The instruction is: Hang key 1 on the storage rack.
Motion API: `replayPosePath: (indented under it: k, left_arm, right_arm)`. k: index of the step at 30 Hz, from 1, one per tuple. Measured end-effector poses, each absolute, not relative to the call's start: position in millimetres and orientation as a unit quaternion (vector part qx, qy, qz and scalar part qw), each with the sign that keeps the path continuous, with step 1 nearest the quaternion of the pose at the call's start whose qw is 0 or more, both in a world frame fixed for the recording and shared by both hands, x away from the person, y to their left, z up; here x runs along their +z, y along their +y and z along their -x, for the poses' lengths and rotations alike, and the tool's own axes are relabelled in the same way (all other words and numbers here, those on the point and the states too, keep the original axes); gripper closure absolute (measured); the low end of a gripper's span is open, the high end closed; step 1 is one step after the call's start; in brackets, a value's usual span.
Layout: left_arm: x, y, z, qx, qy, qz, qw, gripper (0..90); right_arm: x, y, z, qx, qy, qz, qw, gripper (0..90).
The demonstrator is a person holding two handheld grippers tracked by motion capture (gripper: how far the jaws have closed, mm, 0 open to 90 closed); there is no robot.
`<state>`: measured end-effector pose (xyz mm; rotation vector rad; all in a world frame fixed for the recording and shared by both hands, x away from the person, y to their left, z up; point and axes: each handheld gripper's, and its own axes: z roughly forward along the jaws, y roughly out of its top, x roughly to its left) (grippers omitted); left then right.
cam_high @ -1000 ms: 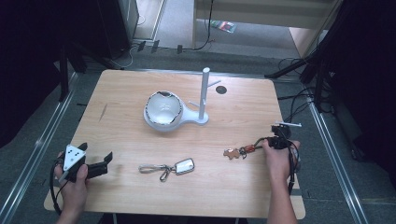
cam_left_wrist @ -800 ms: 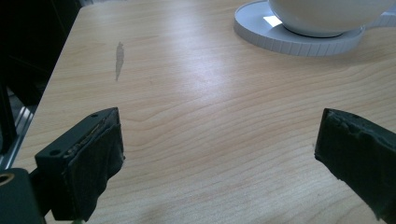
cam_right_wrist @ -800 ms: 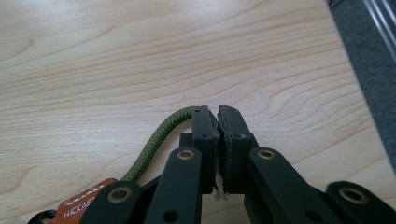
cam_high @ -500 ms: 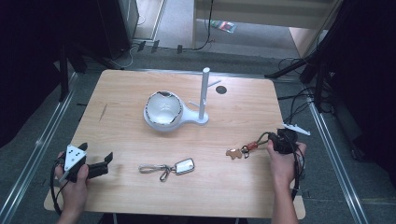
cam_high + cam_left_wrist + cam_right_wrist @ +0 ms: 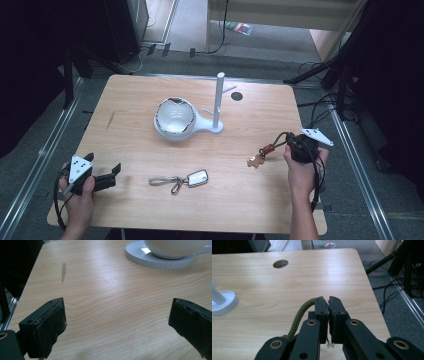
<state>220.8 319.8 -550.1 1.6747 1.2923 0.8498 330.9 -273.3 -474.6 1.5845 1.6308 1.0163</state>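
Note:
A keychain on a green cord [image 5: 299,315] with a red-brown bead and a wooden tag [image 5: 256,160] hangs from my right gripper [image 5: 290,142], whose jaws are shut on the cord at the table's right side. In the right gripper view the jaws [image 5: 328,300] meet with the cord coming out to their left. My left gripper [image 5: 103,161] stands open at the front left with nothing but bare wood between its jaws [image 5: 116,312]. A second keychain [image 5: 180,180], with a silver clip and tag, lies flat at the front middle.
A white stand with an upright peg pole [image 5: 219,100] and a white bowl [image 5: 175,117] sits at the table's middle; the bowl's base disc [image 5: 150,258] lies ahead of my left gripper. A round cable hole [image 5: 237,96] is behind the pole. Cables trail on the floor at right.
My right gripper has risen and drawn back to the right with the green-cord keychain, whose tag has lifted and followed it. The left gripper and the silver keychain have stayed put.

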Motion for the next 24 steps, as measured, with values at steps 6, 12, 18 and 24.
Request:
replayPosePath:
  k: [6,12,18,24]
  left_arm:
    - [-550,320,-221,0.339,0.515,-0.667,0.418,1.3]
    - [-550,320,-221,0.339,0.515,-0.668,0.417,1.3]
    - [-550,320,-221,0.339,0.515,-0.668,0.417,1.4]
    - [-550,319,-221,0.340,0.516,-0.668,0.416,3.0]
  right_arm:
    - [-459,-263,-328,0.404,0.620,-0.574,0.352,87.9]
    - [-450,-257,-326,0.411,0.620,-0.555,0.371,87.9]
    - [-440,-250,-324,0.427,0.619,-0.531,0.391,87.9]
    - [-430,-239,-326,0.438,0.618,-0.510,0.407,88.0]
